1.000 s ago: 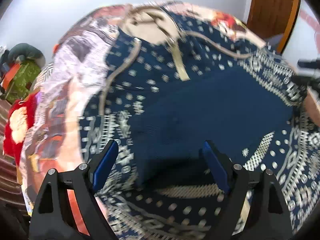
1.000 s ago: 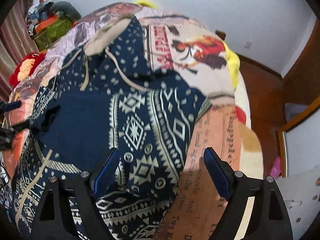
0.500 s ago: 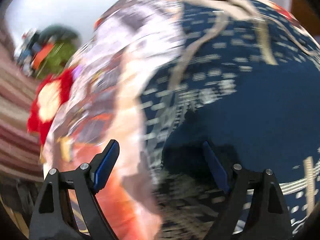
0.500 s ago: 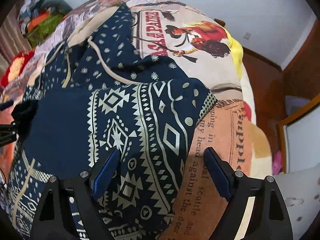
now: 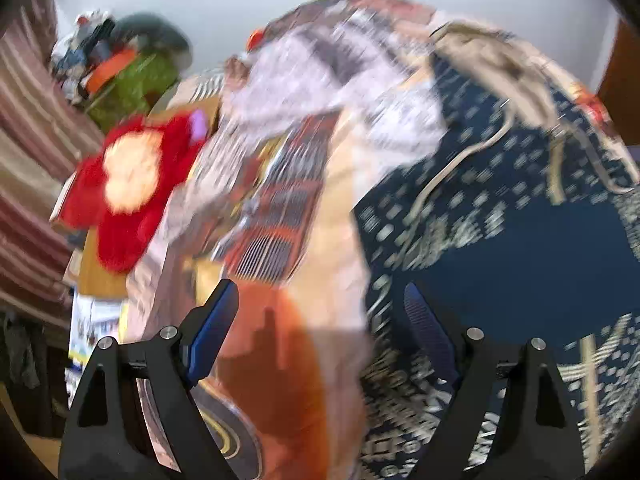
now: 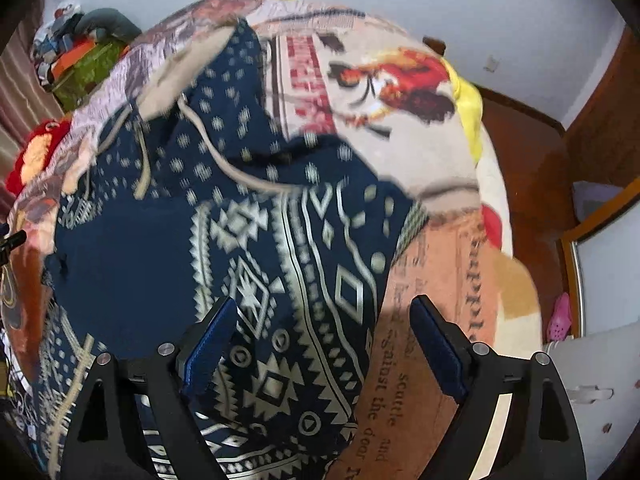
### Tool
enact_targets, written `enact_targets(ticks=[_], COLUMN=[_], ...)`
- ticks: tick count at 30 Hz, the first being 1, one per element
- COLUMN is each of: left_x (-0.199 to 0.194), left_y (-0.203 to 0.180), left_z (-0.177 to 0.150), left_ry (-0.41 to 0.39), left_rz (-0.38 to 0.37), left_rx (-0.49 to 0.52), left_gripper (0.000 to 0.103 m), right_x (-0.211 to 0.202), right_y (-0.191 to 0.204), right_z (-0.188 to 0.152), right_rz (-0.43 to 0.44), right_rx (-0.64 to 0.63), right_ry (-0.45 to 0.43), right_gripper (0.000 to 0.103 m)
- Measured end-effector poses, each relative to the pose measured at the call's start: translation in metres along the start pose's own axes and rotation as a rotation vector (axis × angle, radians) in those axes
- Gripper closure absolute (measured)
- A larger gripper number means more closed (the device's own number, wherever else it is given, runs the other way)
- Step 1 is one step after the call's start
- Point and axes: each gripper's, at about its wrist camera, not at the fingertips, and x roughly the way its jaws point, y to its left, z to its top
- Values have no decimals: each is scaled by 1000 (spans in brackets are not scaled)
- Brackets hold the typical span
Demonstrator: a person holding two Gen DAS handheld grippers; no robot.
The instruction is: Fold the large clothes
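Spread across a printed blanket, the navy patterned hoodie lay part-folded, hood end still loose; left gripper and right gripper hung apart, empty.

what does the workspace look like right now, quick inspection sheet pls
surface: bed under a printed blanket, rooster picture and lettering
job's things: navy patterned hoodie spread flat, beige drawstrings loose, sleeve folded across the body
clutter: red plush toy and green bag beside the bed
grippers: left gripper open, over the hoodie's edge; right gripper open, over its other edge
cables: nothing seen
surroundings: white wall, wood floor, pink shoe
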Motion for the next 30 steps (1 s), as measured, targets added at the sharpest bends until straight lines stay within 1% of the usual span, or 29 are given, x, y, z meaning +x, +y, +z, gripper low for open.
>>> enact_targets(ticks=[3,5,8,10,12,14,17,18,20,22,24,25,28,29,30], left_x=[-20,-33,-44,-42,-35,-24,-6,2,22,45,68,80,114,122,128], left_y=[-17,-30,-51,-62,-69,-78,-89,-91,-96,-98,-101,-102,-103,-102,-101], left_z=[22,39,66,83,98,113,128,132,141,146,151,153,158,159,159], left_ry=[-61,-121,-199,-220,-217,-206,-231,-232,-208,-175,-137,-113,-45,-32,-22], left_rz=[-52,-90,-87,-99,-125,-146,-103,-99,-121,-149,-182,-200,-254,-275,-300], left_rx=[18,29,67,77,75,67,50,45,22,-3,-25,-35,-104,-130,-161], left_gripper=[17,17,17,17,17,17,17,17,17,17,17,17,18,21,26], right_x=[-20,-34,-51,-55,-52,-41,-13,0,32,66,90,100,123,126,127], right_y=[5,9,20,26,34,42,50,52,54,53,52,51,53,54,56], right_z=[19,36,63,79,98,117,140,145,153,157,159,160,160,160,159], right_rz=[8,17,33,56,83,98,115,126,144,126,121,132,188,195,194], right_rx=[-5,-9,-7,2,14,25,44,53,71,93,108,117,142,144,143], right_ry=[-61,-105,-169,-196,-207,-201,-170,-153,-103,-57,-32,-24,-21,-34,-65], right_gripper=[16,16,16,15,14,14,14,14,14,14,14,14,14,14,16])
